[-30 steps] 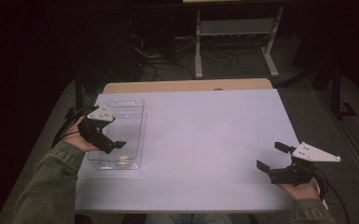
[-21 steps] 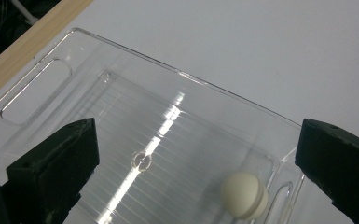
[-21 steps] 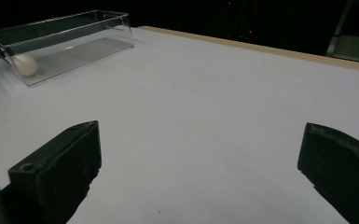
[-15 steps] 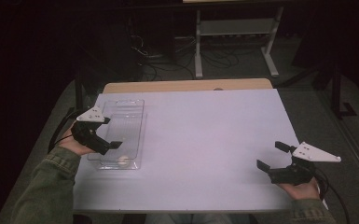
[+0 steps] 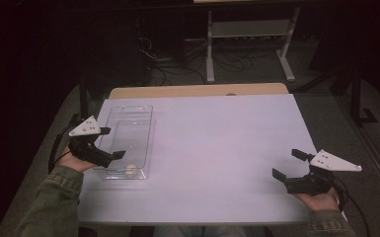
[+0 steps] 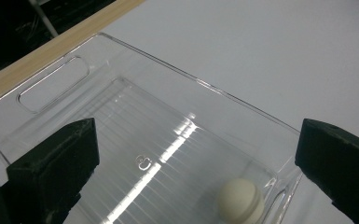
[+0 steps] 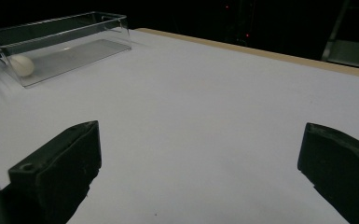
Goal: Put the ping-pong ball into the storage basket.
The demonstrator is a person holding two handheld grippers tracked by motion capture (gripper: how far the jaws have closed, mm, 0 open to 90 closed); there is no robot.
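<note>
High view: left gripper (image 5: pixel 109 143) beside the near end of the clear plastic bin (image 5: pixel 127 140), jaws apart, nothing held; small white ball (image 5: pixel 130 169) lying inside at the bin's near end. Right gripper (image 5: pixel 288 165) well apart at the near right corner of the white table (image 5: pixel 217 148), jaws spread, empty.

Left gripper view: ball (image 6: pixel 240 201) on the bin floor (image 6: pixel 135 154), between the wide-open jaws but untouched.

Right gripper view: bin (image 7: pixel 58 44) and ball (image 7: pixel 21 65) far off, jaws parted over bare table.

Judging from this: ball seemingly already delivered into the bin, little left beyond pulling clear.
</note>
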